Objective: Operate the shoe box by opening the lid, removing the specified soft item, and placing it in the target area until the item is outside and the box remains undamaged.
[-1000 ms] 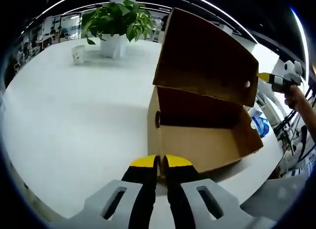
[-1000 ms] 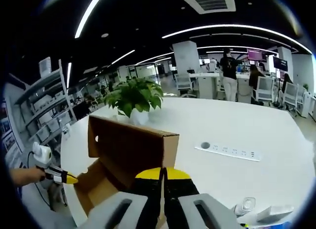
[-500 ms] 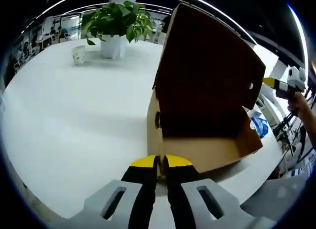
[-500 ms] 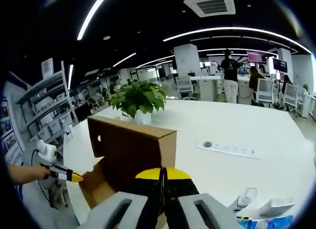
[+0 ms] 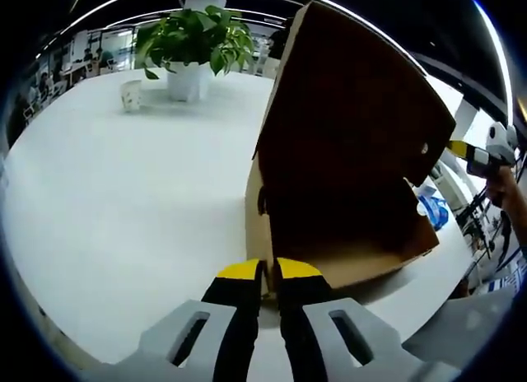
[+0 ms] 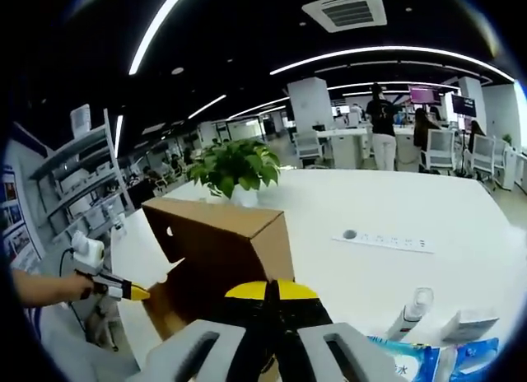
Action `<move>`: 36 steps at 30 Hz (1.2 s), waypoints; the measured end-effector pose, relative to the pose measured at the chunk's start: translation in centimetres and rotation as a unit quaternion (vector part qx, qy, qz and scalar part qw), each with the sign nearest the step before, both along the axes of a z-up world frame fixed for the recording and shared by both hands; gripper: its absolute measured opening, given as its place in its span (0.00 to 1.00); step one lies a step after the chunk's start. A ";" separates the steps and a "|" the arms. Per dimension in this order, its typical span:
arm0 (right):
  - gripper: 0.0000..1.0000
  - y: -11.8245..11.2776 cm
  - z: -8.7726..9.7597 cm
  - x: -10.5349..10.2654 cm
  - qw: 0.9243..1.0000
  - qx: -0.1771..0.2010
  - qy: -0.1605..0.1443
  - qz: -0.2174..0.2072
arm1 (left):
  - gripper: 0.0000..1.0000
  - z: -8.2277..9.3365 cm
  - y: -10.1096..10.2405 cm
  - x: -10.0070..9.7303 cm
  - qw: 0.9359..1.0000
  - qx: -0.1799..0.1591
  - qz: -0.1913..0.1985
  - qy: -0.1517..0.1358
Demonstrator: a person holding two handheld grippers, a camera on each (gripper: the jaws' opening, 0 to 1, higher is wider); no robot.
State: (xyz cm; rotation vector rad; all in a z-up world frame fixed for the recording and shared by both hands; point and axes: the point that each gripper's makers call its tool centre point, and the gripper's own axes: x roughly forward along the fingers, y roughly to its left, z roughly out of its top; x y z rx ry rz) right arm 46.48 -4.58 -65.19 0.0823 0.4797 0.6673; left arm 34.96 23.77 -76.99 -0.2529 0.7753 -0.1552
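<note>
On the big white table (image 5: 107, 193) stands a brown cardboard shoe box (image 5: 346, 234). Its lid (image 5: 354, 110) is lifted up high and leans over the open box like a roof. In the right gripper view the same shoe box (image 6: 218, 258) shows from its other side, with the lid (image 6: 214, 234) raised.

The left gripper (image 5: 262, 271) is just in front of the near corner of the box. Its two yellow tips are pressed together, and I cannot tell if they pinch the edge of the cardboard or only rest beside it. The right gripper (image 6: 270, 290) is low by the box too, with its yellow tips pressed together. It may be holding the lid up, but its grip is hidden, so I cannot tell.

The inside of the box is dark. I cannot see the soft item in there, so I cannot say where it lies.

A green plant (image 5: 193, 36) in a white pot stands far back on the table, with a small cup (image 5: 130, 92) near it. A white power strip (image 6: 385, 240) lies on the table, and some blue and white packs (image 6: 412, 357) sit close to the right gripper.

So the first step looks nearly done: the lid is open and the box looks whole. Taking the soft item out and putting it in the target area is left to do.
</note>
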 end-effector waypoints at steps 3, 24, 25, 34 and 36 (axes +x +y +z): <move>0.00 0.0 -0.1 -0.6 1.000 0.003 0.001 -0.002 | 0.05 0.0 0.0 0.0 1.000 0.003 -0.001 -0.002; 0.00 -0.5 -0.8 -3.0 1.000 0.012 -0.001 -0.011 | 0.13 1.8 0.4 0.3 0.999 0.023 -0.012 -0.030; 0.00 -0.5 -0.8 -3.1 1.000 0.013 0.000 -0.011 | 0.13 2.1 0.5 0.4 0.999 0.024 -0.012 -0.032; 0.00 -0.6 -0.9 -3.7 1.000 0.013 -0.002 -0.012 | 0.14 5.8 1.0 2.1 0.997 0.036 -0.017 -0.072; 0.00 -0.6 -1.0 -3.8 1.000 0.013 -0.003 -0.013 | 0.15 6.6 0.9 2.4 0.996 0.039 -0.021 -0.082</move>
